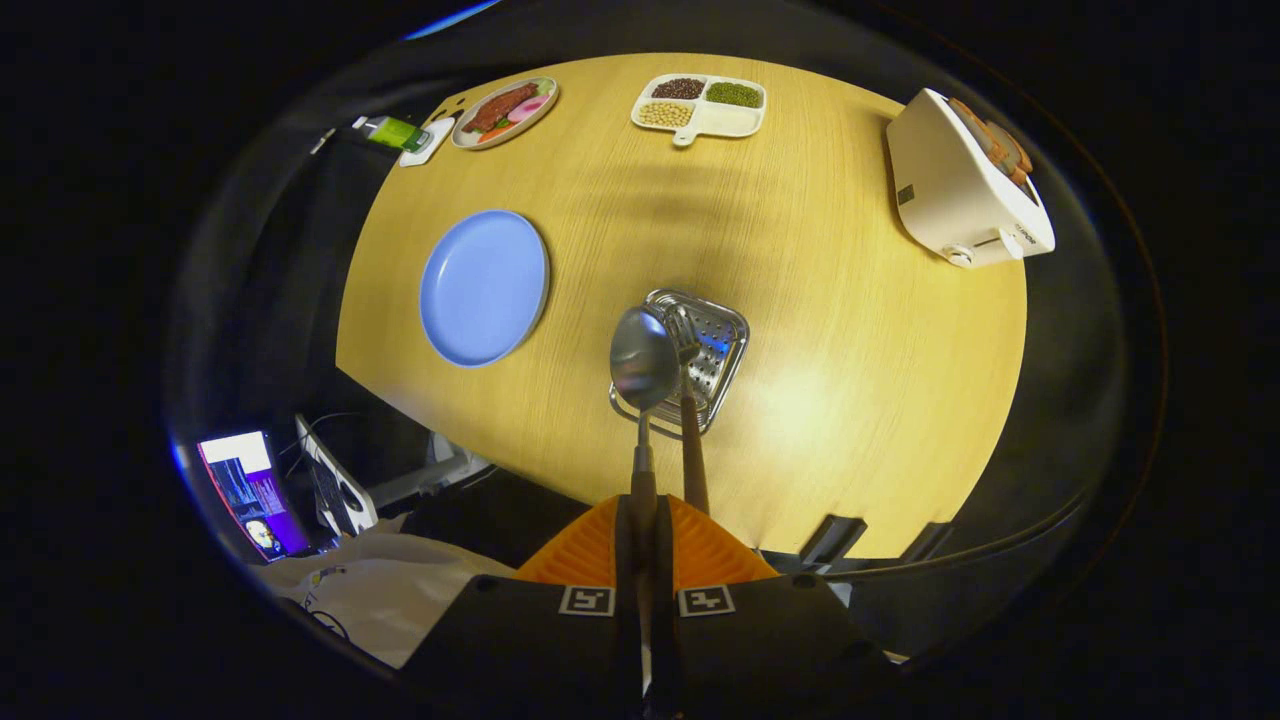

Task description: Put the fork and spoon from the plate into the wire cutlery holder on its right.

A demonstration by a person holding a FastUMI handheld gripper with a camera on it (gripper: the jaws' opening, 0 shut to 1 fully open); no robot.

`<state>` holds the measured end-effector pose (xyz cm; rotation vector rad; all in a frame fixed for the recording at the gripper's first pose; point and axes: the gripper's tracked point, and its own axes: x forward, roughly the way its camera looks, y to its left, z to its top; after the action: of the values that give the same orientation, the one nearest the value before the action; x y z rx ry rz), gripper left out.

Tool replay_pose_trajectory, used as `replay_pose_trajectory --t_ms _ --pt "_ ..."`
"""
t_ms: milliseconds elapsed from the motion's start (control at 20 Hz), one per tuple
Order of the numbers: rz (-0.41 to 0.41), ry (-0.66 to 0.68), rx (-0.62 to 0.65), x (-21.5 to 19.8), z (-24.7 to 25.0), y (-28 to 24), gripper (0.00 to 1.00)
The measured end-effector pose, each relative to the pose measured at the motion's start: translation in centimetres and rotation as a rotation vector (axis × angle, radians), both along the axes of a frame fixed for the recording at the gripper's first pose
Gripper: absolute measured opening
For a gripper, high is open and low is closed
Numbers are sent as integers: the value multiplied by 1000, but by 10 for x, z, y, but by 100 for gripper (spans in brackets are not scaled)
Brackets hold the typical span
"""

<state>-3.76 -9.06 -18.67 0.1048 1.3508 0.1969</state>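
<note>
Spoon (645, 358) gripped by its handle between the closed fingers (645, 535).
Its shiny rounded bowl hangs over the wire cutlery holder (722, 345), where the brown-handled fork (691, 440) already stands, right of the blue plate (484, 287).

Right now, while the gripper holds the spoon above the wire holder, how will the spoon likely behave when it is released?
The spoon looks like polished metal, so probably stiff and slippery. The gripper clamps only its thin handle, bowl far ahead, so it may pivot. Dropped into the wire cutlery holder, it likely leans on the rim, beside the brown handle already there.
</note>
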Motion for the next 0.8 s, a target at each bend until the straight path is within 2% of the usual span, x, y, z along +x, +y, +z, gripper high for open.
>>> replay_pose_trajectory --t_ms 200,600,700,750,800 --pt "53 99 -51 5 -11 -18 9" --pt "41 163 -24 31 -25 -18 11" --pt "43 146 -11 36 -24 -15 18" --pt "45 129 -9 36 -21 -15 24" --pt "44 111 -1 38 -18 -13 35"
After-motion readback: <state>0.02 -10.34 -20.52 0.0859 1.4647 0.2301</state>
